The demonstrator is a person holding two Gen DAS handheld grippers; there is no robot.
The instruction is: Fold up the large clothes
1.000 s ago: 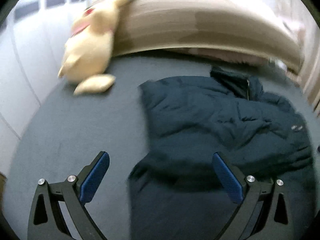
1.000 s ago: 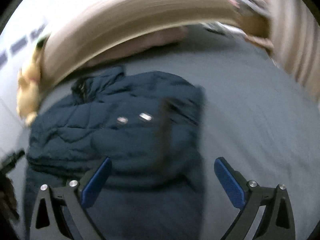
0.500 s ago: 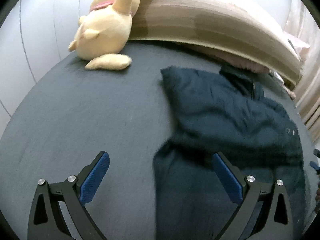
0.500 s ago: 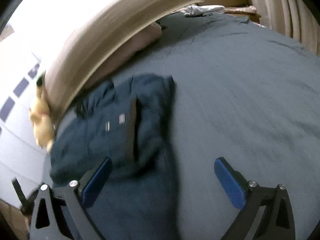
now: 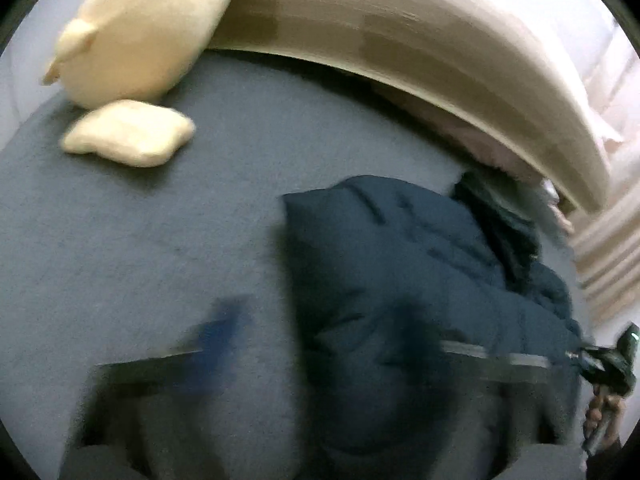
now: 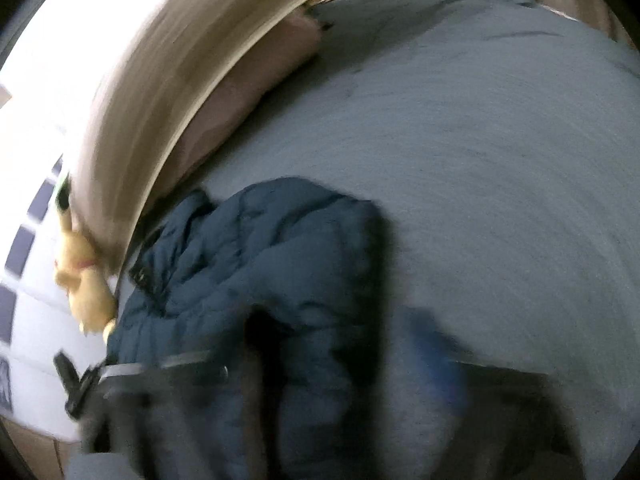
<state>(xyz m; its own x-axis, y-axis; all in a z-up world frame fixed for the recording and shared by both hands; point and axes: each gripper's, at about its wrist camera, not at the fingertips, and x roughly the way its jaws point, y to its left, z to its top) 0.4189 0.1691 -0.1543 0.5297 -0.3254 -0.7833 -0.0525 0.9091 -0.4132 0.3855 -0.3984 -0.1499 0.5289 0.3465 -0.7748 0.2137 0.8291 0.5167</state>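
A dark navy puffer jacket [image 5: 400, 272] lies crumpled on the grey bed [image 5: 140, 248], collar toward the headboard. My left gripper [image 5: 320, 336] is a motion smear at the jacket's near left edge. Its jaws are closing with the hem between them, and contact is too blurred to judge. In the right wrist view the jacket [image 6: 260, 264] lies at lower left. My right gripper [image 6: 348, 348] is smeared too, its jaws closing over the jacket's near right edge. The right gripper [image 5: 612, 364] also shows at the far right of the left wrist view, with a hand [image 5: 600, 412] under it.
A yellow plush toy [image 5: 140, 40] leans on the tan padded headboard [image 5: 400, 40] at the back left. A pink pillow [image 6: 248, 92] lies along the headboard. Open grey bedding [image 6: 480, 160] stretches right of the jacket. Curtains [image 5: 604, 248] hang at the right.
Both grippers have dropped closer to the jacket's near edge, and their wide-open fingers now smear inward. The plush toy and headboard loom larger in the left wrist view.
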